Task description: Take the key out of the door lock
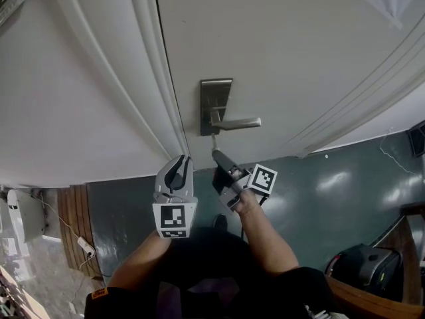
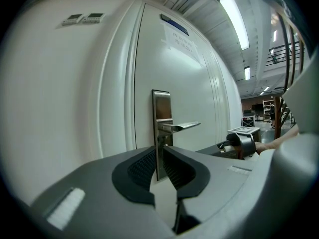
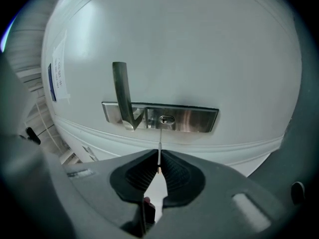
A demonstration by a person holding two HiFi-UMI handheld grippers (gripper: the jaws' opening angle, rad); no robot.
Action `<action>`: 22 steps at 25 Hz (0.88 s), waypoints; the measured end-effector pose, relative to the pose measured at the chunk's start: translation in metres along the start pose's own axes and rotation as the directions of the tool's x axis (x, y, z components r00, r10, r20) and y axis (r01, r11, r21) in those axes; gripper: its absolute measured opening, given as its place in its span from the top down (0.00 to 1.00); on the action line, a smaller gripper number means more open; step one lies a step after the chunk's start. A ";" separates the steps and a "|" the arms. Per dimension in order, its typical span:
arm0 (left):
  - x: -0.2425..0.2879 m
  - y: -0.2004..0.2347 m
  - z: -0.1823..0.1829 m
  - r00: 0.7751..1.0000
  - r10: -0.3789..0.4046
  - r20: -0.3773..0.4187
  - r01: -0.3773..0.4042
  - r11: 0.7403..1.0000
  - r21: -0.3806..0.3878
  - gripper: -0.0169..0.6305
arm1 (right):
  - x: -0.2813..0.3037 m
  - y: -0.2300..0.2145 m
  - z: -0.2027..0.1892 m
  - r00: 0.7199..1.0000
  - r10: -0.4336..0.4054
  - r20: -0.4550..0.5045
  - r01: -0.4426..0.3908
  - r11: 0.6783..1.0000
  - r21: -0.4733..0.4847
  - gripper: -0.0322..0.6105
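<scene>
Lighting is even and moderately bright, indoor. The source is ceiling strip lights, blown out to white in the left gripper view. The white door shows faint shadows along its mouldings only. There are glare patches on the metal lock plate and the glossy floor. Both gripper views bend strongly and have black corners. The right claw is soft-focused, and the key reads only as a thin pale line.
</scene>
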State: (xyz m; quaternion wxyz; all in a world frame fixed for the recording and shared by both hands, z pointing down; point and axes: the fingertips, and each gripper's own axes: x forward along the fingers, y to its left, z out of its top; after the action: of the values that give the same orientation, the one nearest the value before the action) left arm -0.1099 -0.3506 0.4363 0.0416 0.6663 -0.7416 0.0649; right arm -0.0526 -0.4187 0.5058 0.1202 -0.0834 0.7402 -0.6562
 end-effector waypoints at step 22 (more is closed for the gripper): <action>-0.031 -0.004 -0.003 0.990 -0.142 0.011 0.142 0.989 -0.039 0.92 | -0.053 0.053 -0.039 0.891 -0.385 0.239 0.423 0.516 -0.745 0.93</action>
State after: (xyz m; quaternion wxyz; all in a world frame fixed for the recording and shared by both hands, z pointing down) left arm -0.1029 -0.3206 0.4347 0.0562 0.7167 -0.6937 0.0443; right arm -0.0110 -0.3601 0.4613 -0.0679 -0.3107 0.9071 -0.2759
